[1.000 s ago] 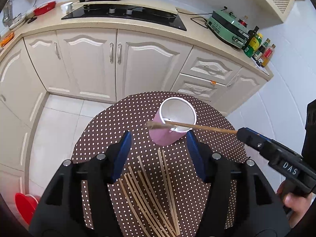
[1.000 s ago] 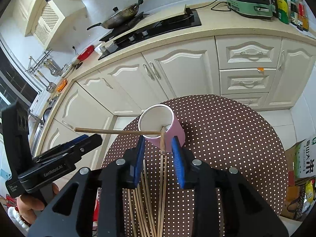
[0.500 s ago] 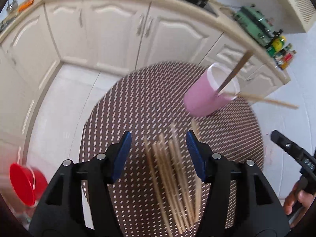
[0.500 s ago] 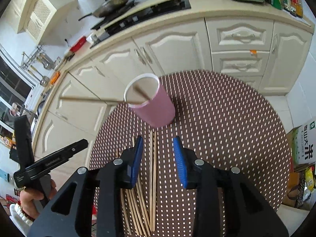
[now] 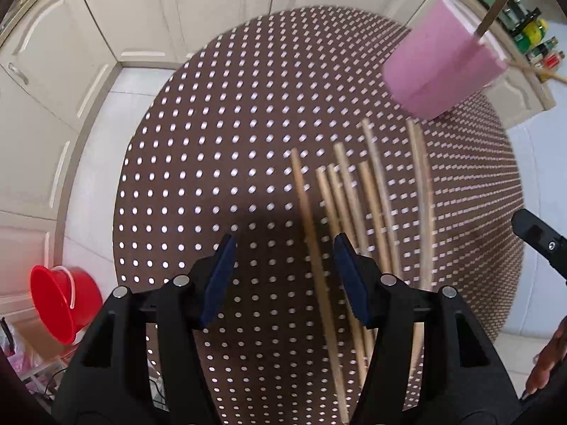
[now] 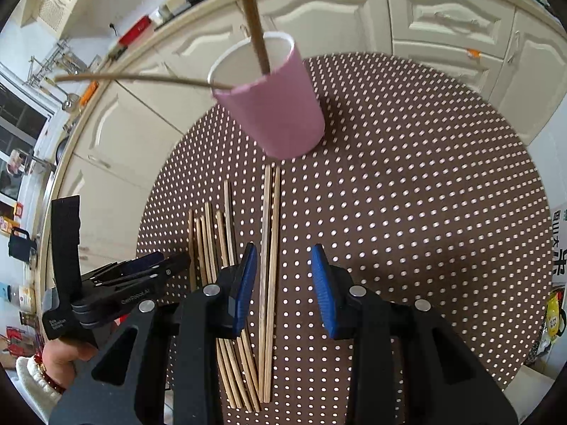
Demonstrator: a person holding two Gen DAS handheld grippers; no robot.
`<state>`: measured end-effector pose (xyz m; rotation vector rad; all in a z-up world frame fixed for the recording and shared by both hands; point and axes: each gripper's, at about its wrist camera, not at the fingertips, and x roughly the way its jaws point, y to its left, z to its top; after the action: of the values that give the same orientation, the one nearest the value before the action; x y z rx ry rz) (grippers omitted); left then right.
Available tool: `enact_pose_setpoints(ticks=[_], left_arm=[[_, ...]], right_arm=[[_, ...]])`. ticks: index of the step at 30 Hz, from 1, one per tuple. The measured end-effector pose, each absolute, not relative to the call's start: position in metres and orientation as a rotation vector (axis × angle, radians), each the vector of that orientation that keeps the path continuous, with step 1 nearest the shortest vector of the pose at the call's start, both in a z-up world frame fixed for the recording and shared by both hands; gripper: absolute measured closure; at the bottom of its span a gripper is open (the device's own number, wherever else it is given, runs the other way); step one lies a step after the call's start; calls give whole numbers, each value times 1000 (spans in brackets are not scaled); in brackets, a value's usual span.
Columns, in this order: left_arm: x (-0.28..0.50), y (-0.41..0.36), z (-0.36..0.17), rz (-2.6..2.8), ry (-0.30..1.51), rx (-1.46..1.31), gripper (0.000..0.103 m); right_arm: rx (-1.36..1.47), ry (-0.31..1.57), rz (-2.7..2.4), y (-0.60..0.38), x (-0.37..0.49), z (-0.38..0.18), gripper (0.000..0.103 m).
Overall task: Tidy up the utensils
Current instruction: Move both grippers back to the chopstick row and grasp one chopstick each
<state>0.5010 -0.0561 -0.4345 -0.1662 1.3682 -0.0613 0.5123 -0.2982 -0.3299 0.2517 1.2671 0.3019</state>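
A pink cup (image 6: 276, 106) stands on the round brown dotted table (image 6: 407, 194) with two wooden chopsticks (image 6: 253, 21) leaning out of it; it also shows in the left wrist view (image 5: 439, 71). Several loose chopsticks (image 6: 267, 248) lie on the table in front of the cup, and they show in the left wrist view (image 5: 358, 212). My right gripper (image 6: 283, 287) is open and empty, low over the rightmost chopsticks. My left gripper (image 5: 283, 276) is open and empty, just left of the pile, and it shows in the right wrist view (image 6: 149, 269).
White kitchen cabinets (image 5: 219, 10) and a counter stand behind the table. A red bucket (image 5: 60, 304) sits on the floor at the left. Bottles (image 5: 535, 42) stand on the counter at the right.
Both chopsticks were let go into the cup. Both grippers have drawn back and dropped down toward the loose chopsticks on the table.
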Motion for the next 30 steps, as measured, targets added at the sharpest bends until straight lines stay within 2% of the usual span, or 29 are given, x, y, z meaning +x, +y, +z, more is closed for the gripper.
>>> enact_pose_setpoints(ticks=[4,12,22,26,30], left_arm=[[498,-59,-441,-60,1364,-134,46],[495,-60,-441,-49,1346,-101,56],[496,-68,-441,-41,1338,-50,56],[497,-65,-440,-41,1339,-76,56],[498,-64,-441,-35,1341,-56,56]], right_arm=[[232,1307,314,-287,517,-344,73],[182,1367,336,-267,536,-368,73],[3,1375,352,-231,548,-379,76],[-27,1382,351,-225,543,-377,82],[-24,1398,347,-225,543,-378,81]])
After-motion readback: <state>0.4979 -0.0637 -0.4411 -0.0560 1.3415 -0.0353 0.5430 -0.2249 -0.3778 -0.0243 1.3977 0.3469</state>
